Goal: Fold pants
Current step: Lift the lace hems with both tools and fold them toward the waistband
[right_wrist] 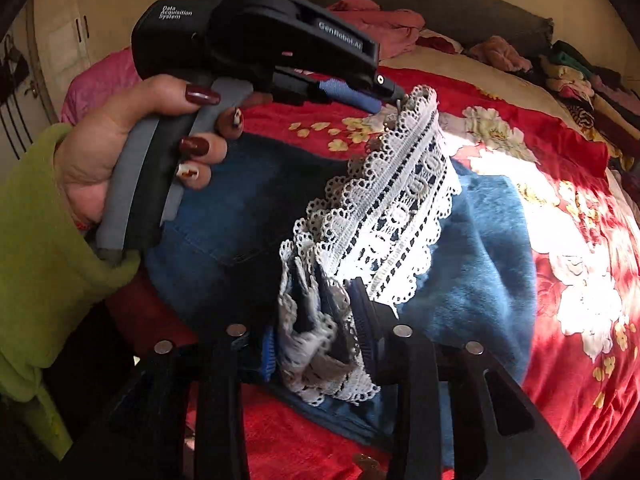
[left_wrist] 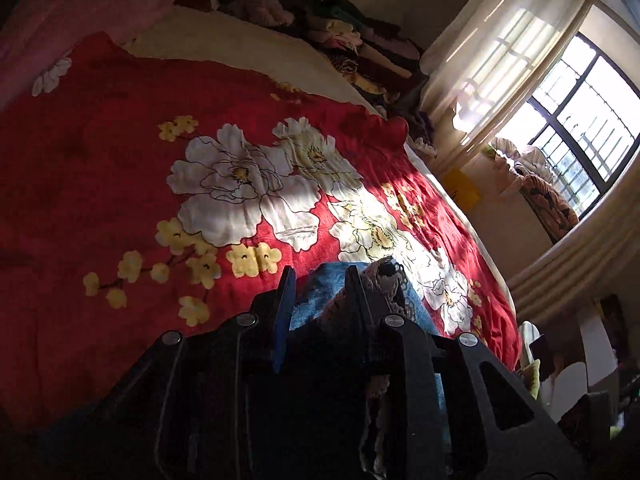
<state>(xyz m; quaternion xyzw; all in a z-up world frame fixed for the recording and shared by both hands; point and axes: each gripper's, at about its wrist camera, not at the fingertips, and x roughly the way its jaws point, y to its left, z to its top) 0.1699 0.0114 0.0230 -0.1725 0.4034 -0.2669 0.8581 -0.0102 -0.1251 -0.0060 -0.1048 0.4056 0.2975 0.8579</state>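
— One big red floral bedspread (right_wrist: pixel 560 152), and the pants (right_wrist: pixel 248 208) lie on it, near edge lifted.
— Both grippers pinch the lace trim (right_wrist: pixel 384 216): left gripper (right_wrist: pixel 386 98) far, right gripper (right_wrist: pixel 316 320) near, jaws closed on it.
— Risk?
— Openwork lace could tear or slip if they pull apart.

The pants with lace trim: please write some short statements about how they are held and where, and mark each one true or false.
1. Both the left hand-held gripper and the right hand-held gripper clamp the pants. True.
2. The lace trim is black. False: it is white.
3. The pants are blue denim. True.
4. The bedspread is plain green. False: it is red with flowers.
5. The left hand wears a glove. False: it is bare, with painted nails.
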